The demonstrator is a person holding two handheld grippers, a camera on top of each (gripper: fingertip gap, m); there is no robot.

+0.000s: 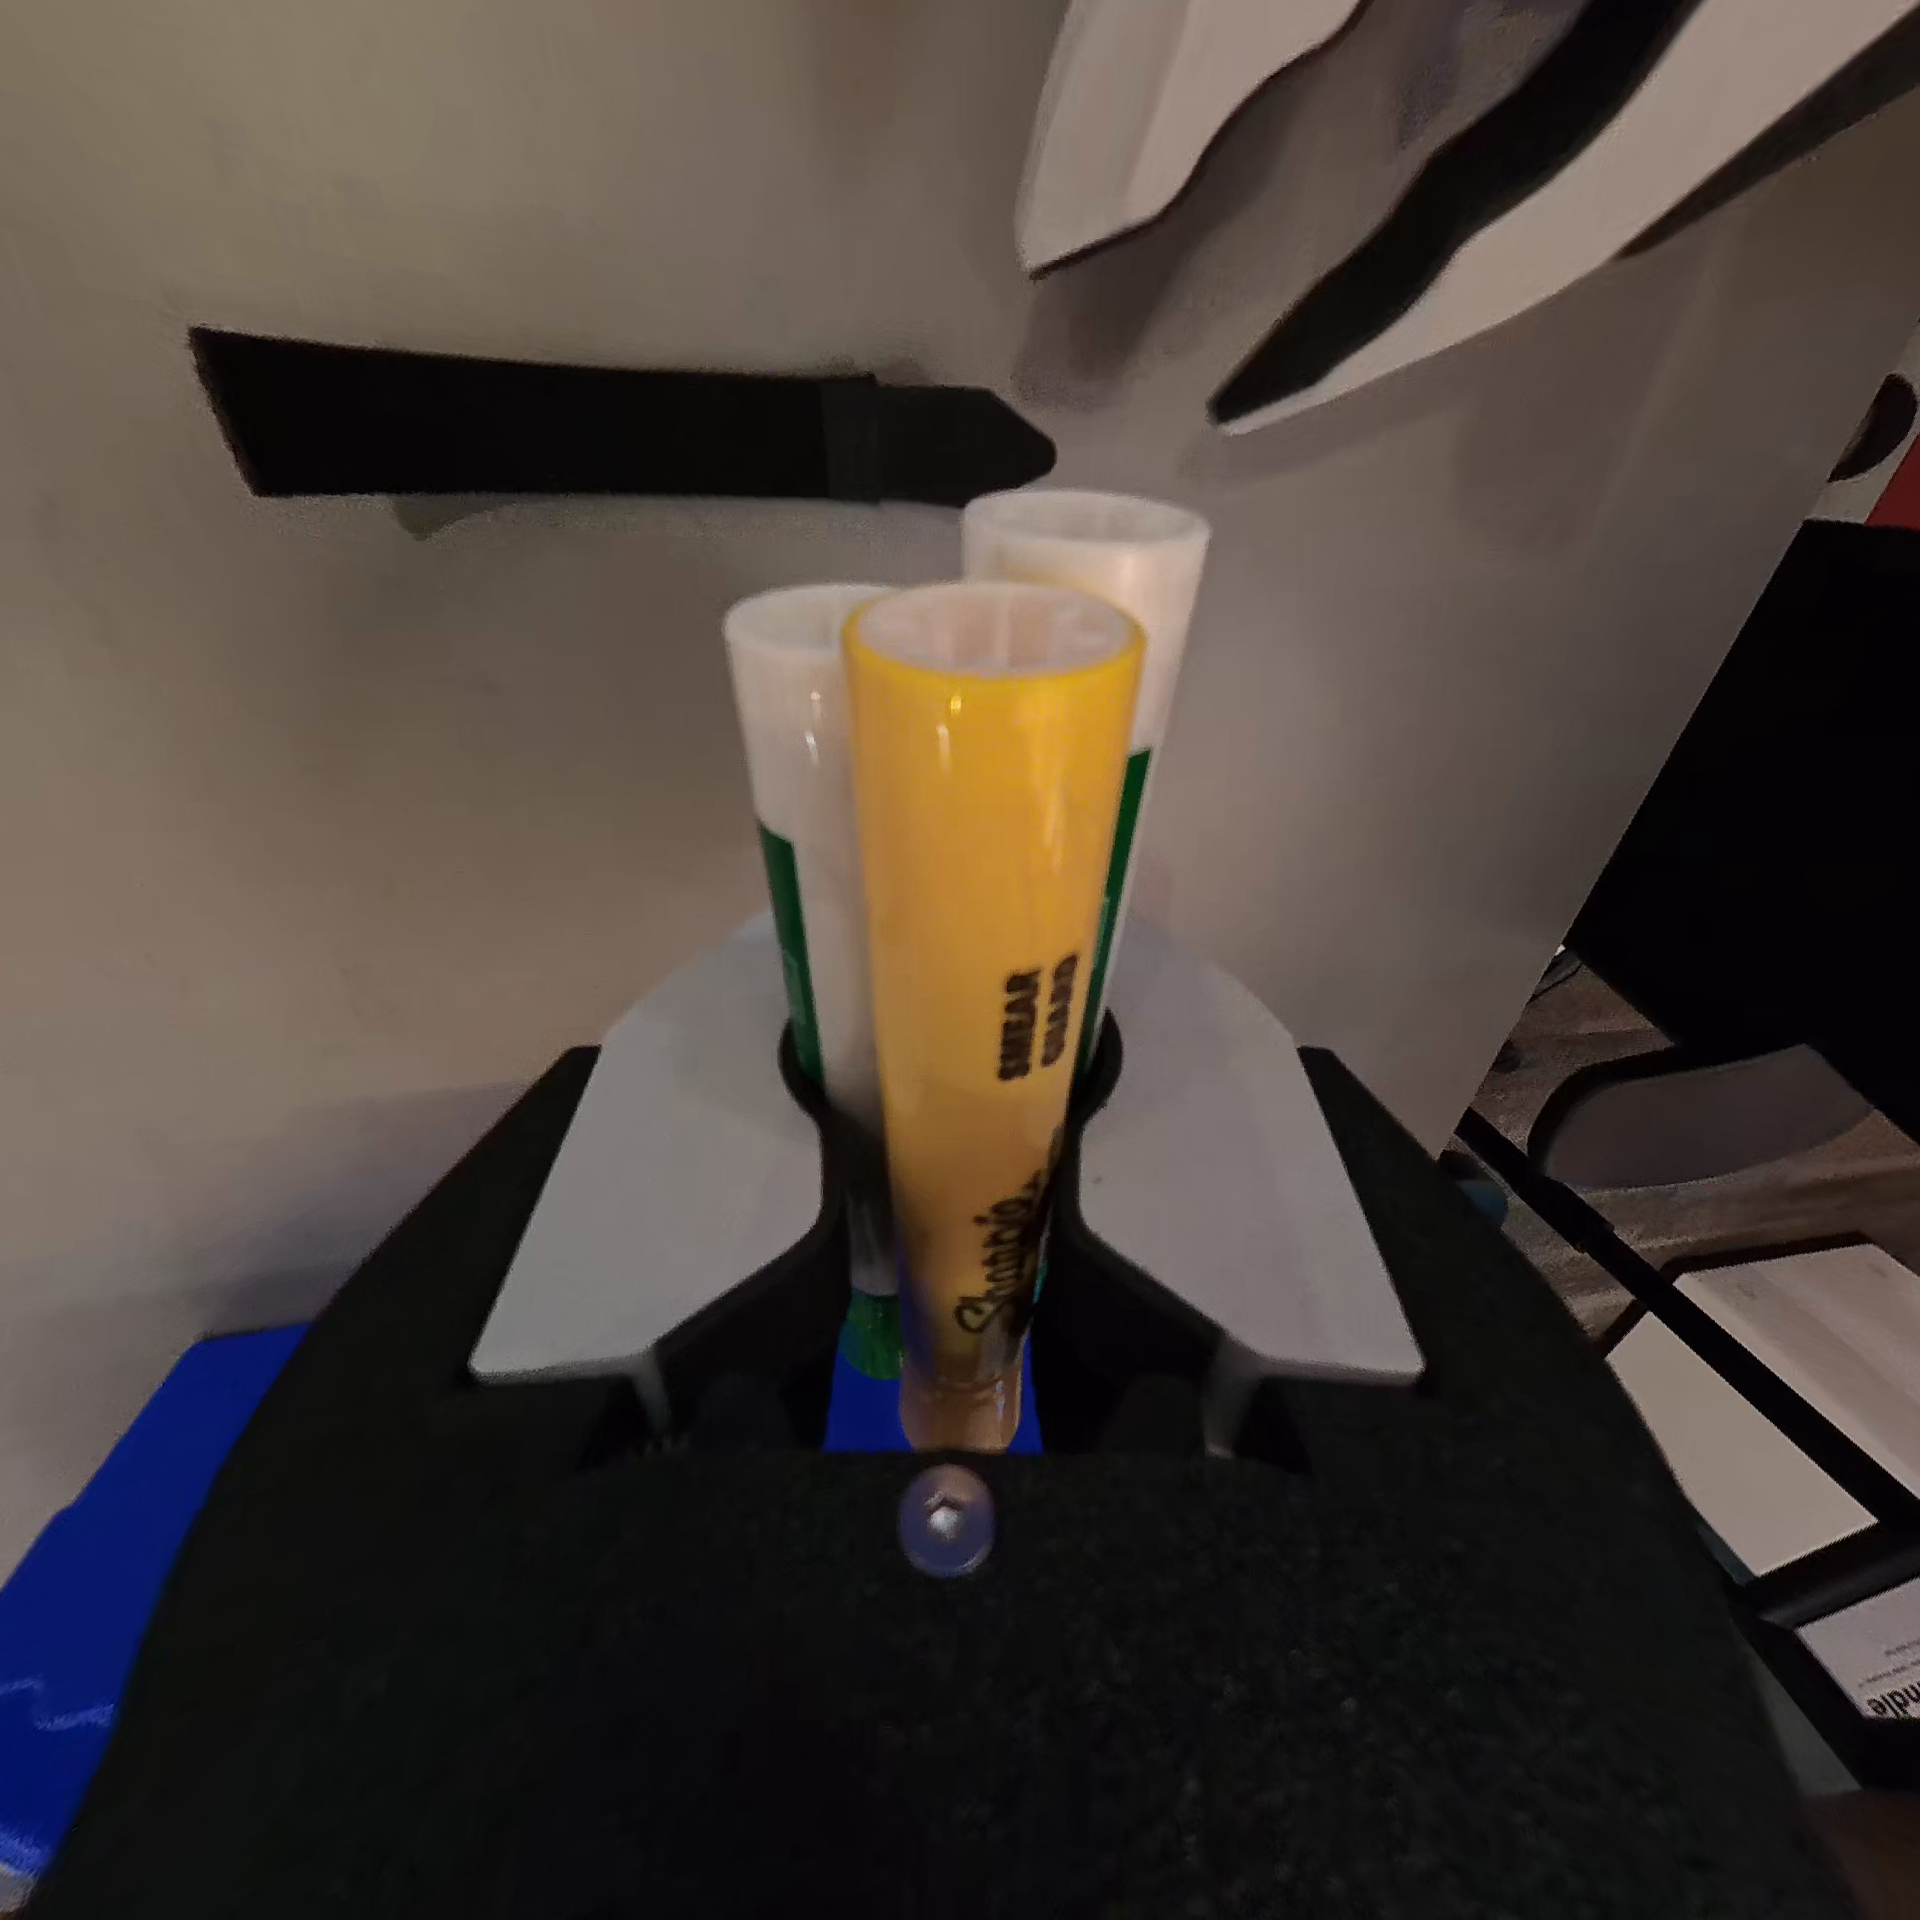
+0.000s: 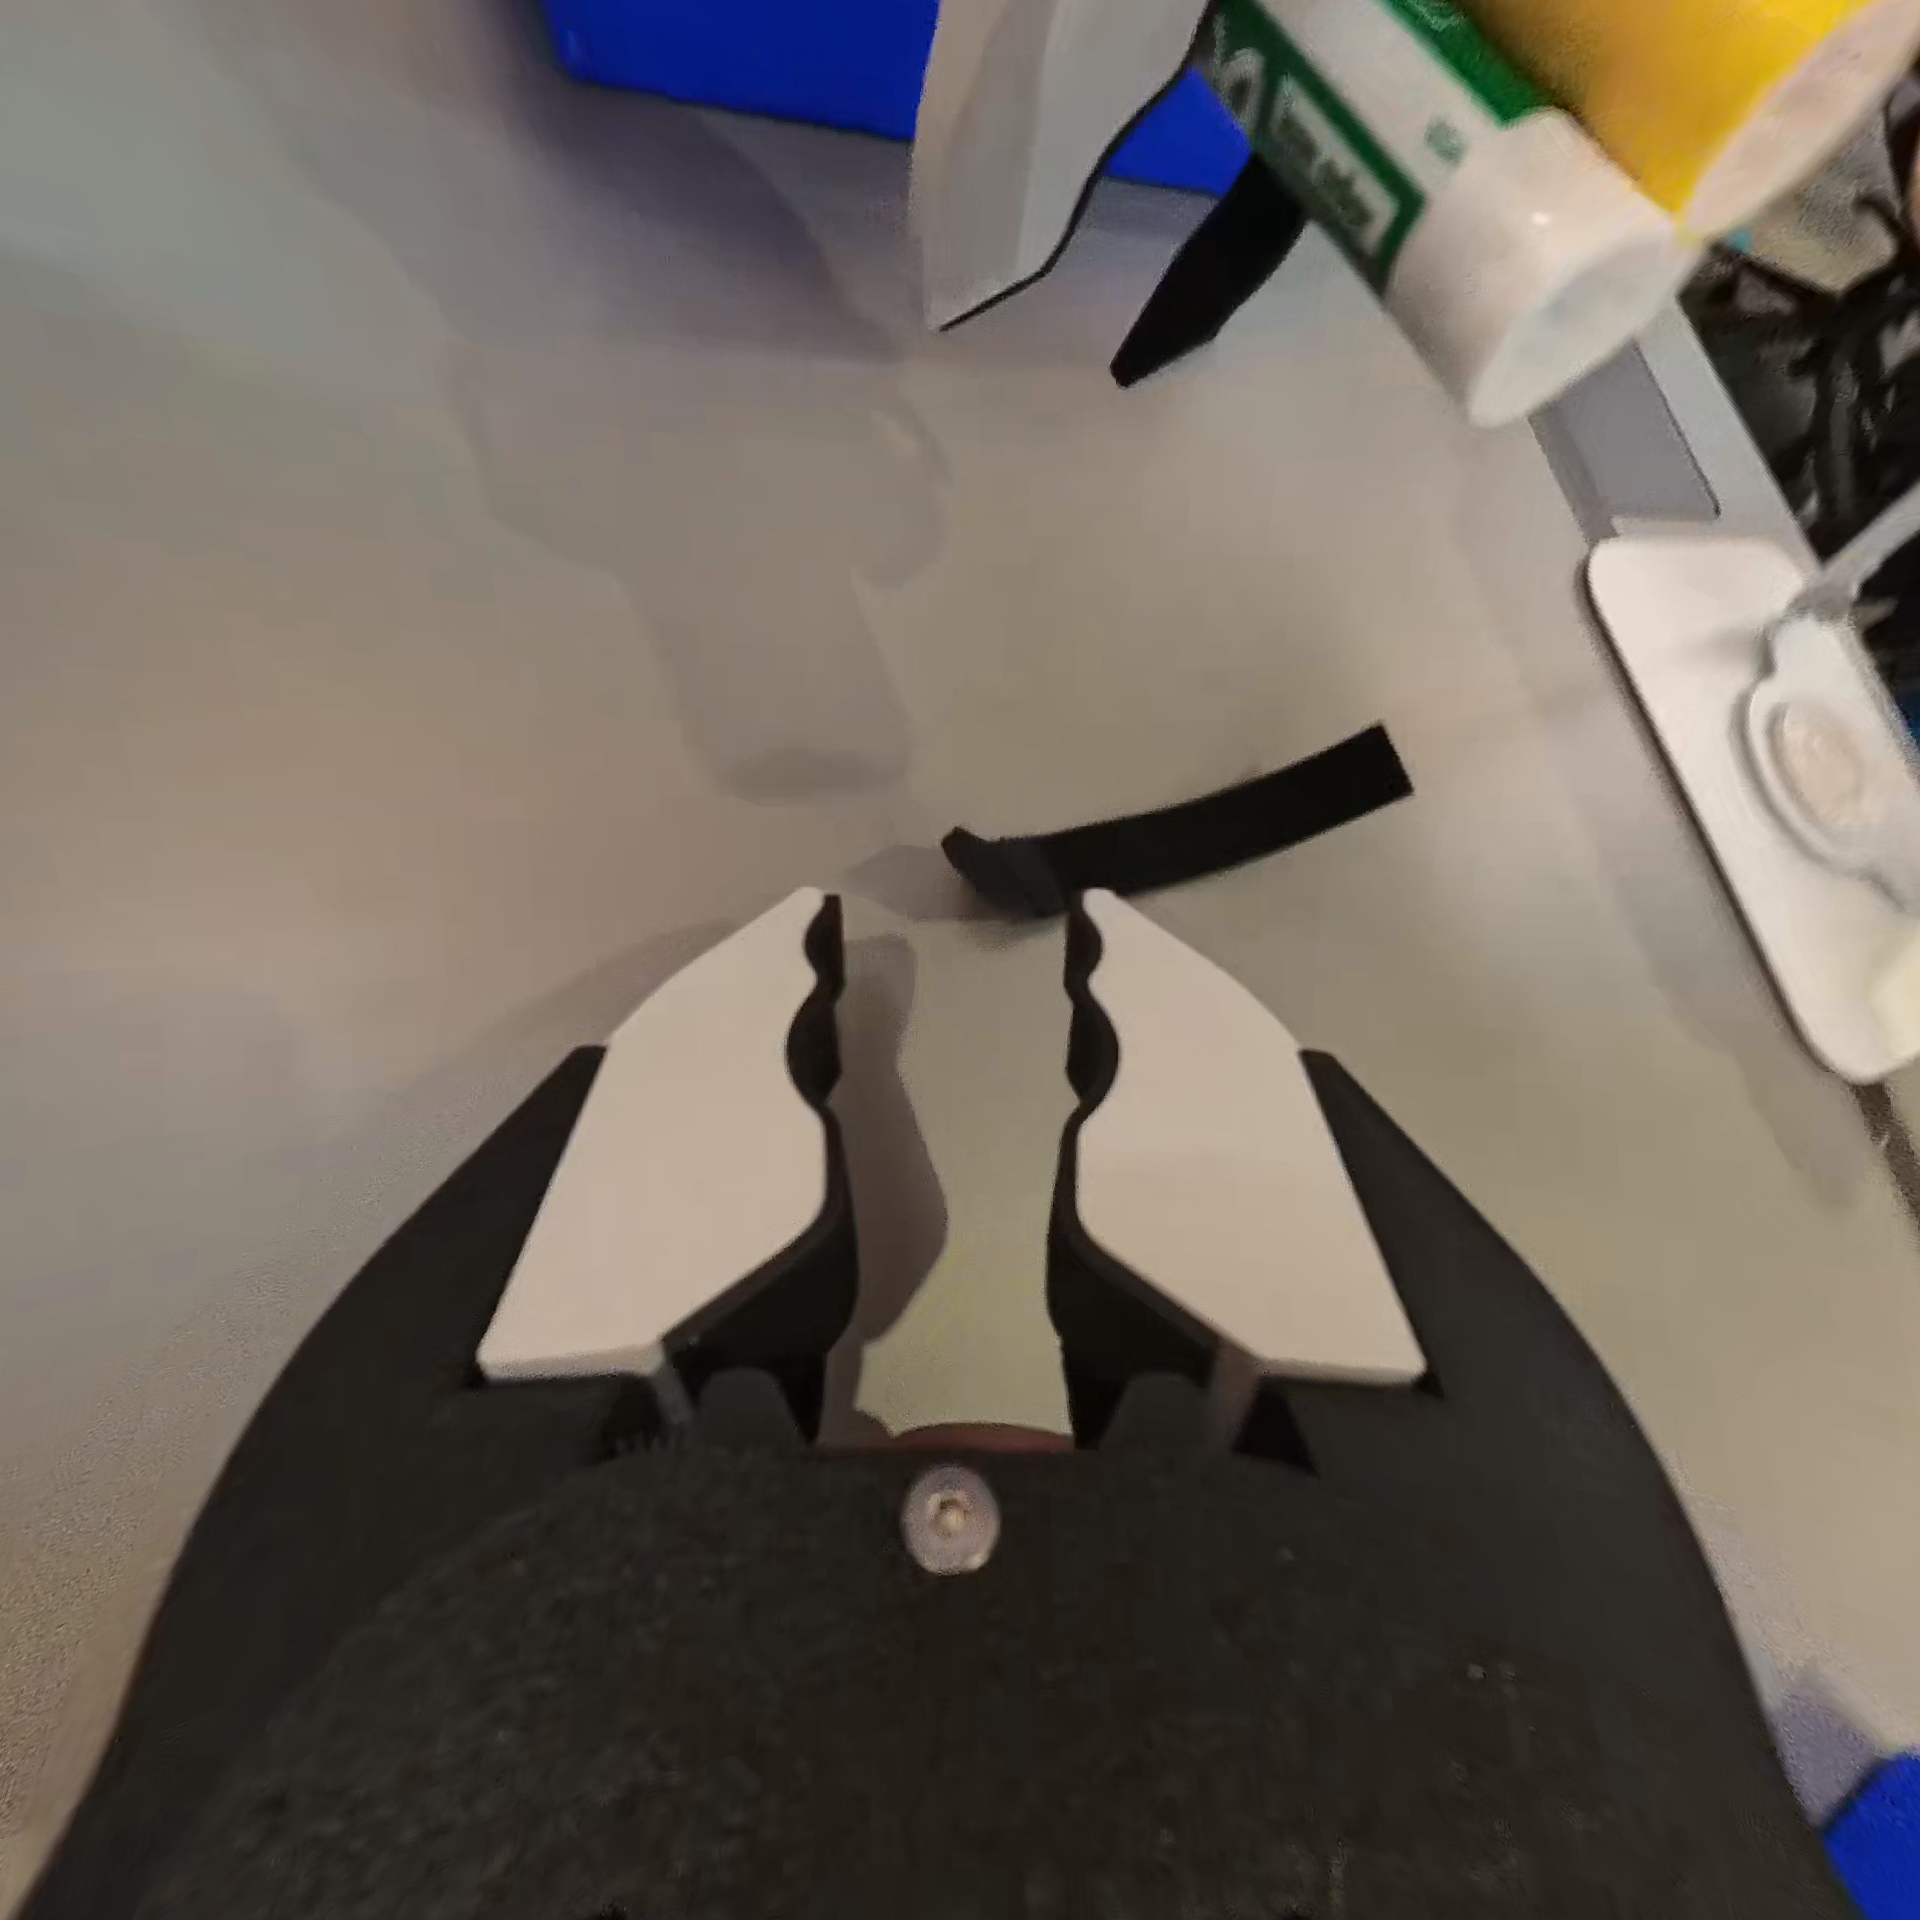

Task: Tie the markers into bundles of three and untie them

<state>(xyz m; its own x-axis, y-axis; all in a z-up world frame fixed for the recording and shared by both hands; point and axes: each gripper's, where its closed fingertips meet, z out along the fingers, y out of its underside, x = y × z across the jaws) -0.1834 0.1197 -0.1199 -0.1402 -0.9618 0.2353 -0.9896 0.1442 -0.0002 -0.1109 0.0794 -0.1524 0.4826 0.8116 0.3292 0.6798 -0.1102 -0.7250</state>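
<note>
My left gripper (image 1: 951, 997) is shut on three markers held together and pointing forward: a yellow one (image 1: 987, 883) in front and two white ones with green labels (image 1: 790, 748) behind it. A black strap (image 1: 582, 426) lies flat on the pale table beyond them. My right gripper (image 2: 956, 914) is open and empty, its tips just short of the strap's (image 2: 1226, 810) folded end. The right gripper also shows at the top right of the left wrist view (image 1: 1132, 332). The markers (image 2: 1507, 239) and left gripper (image 2: 1029, 348) show at the top of the right wrist view.
A blue object (image 2: 727, 52) sits at the table's far side. A white flat holder with a round part (image 2: 1714, 779) lies at the right edge. Past the table edge (image 1: 1558, 831) are a dark box, cables and papers on the floor. Spacing between my two grippers at the tips: around 9 centimetres. The blue object (image 2: 727, 52) lies some 20 centimetres from my left tips, 25 centimetres from my right tips.
</note>
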